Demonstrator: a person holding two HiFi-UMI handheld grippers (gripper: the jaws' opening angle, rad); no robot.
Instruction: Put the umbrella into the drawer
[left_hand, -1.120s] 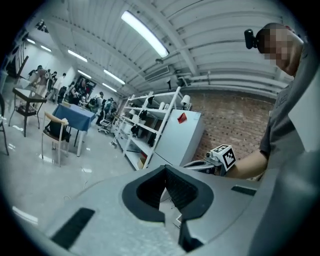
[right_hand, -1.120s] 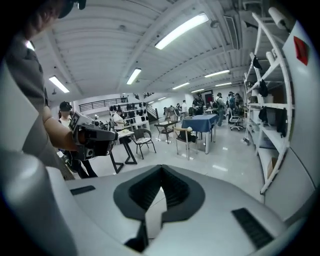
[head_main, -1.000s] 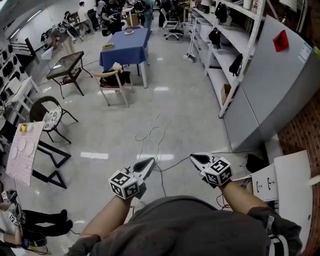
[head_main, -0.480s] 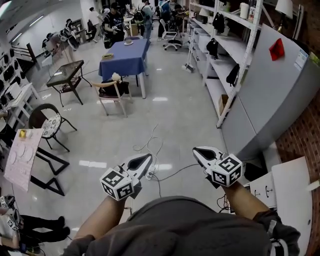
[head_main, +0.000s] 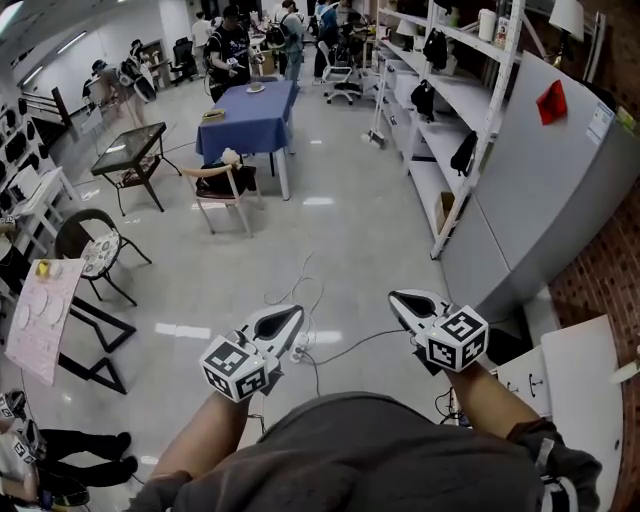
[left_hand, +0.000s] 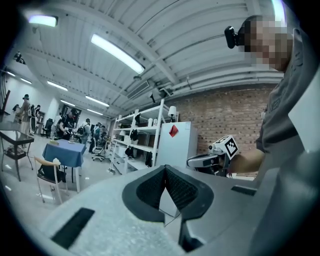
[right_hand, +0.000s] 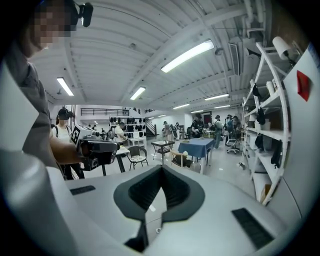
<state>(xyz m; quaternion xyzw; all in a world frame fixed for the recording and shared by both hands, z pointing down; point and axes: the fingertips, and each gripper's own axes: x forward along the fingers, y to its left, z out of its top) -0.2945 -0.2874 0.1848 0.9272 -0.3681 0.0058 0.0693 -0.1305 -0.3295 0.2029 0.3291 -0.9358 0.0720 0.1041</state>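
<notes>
In the head view my left gripper (head_main: 297, 312) and right gripper (head_main: 393, 297) are held side by side in front of my body, above a glossy floor. Both are shut with nothing between the pads. The left gripper view looks along its closed jaws (left_hand: 165, 167) and shows the right gripper (left_hand: 190, 161) beside it. In the right gripper view its jaws (right_hand: 161, 167) meet at the tip, and the left gripper (right_hand: 118, 148) is at the left. A white cabinet (head_main: 575, 380) with small dark handles stands at the lower right. I cannot make out an umbrella in any view.
Cables (head_main: 300, 290) trail over the floor ahead. A blue-clothed table (head_main: 250, 105) and a wooden chair (head_main: 222, 170) stand further off. White shelving (head_main: 440, 110) and a grey cabinet (head_main: 560, 190) line the right side. A black chair (head_main: 95, 245) is at the left; several people work at the back.
Both grippers have risen a little, staying shut and empty. Most of that lift came in the first half second; since then they have barely shifted.
</notes>
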